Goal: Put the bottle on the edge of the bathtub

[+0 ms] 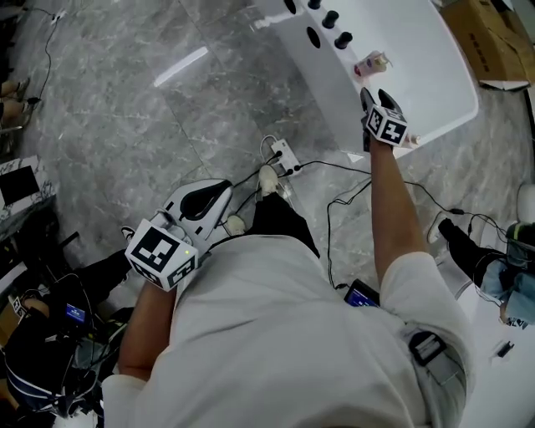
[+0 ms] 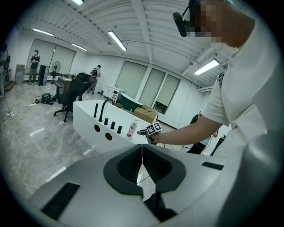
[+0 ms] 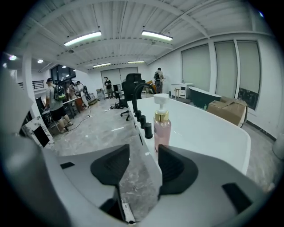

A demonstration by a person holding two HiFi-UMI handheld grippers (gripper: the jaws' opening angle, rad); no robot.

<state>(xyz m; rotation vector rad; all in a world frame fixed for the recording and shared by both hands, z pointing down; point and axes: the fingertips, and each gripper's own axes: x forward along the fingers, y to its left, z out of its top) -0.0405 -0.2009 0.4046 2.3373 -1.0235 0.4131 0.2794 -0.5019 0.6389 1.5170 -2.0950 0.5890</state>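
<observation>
A pink pump bottle (image 1: 372,63) stands upright on the rim of the white bathtub (image 1: 435,75), beside a row of black knobs. In the right gripper view the bottle (image 3: 162,128) is just beyond my right gripper (image 3: 143,151), whose jaws stand apart with nothing between them. From the head view, the right gripper (image 1: 376,94) hovers at the tub's edge a little short of the bottle. My left gripper (image 1: 219,191) is held low near my body, away from the tub, jaws together and empty. The left gripper (image 2: 142,156) view shows the bottle (image 2: 132,129) and tub (image 2: 84,119) far off.
Black knobs (image 1: 330,18) and a faucet (image 3: 135,95) line the tub rim. A power strip (image 1: 284,155) and cables lie on the marble floor near my feet. A cardboard box (image 1: 489,38) sits behind the tub. An office chair (image 2: 73,91) and people stand farther off.
</observation>
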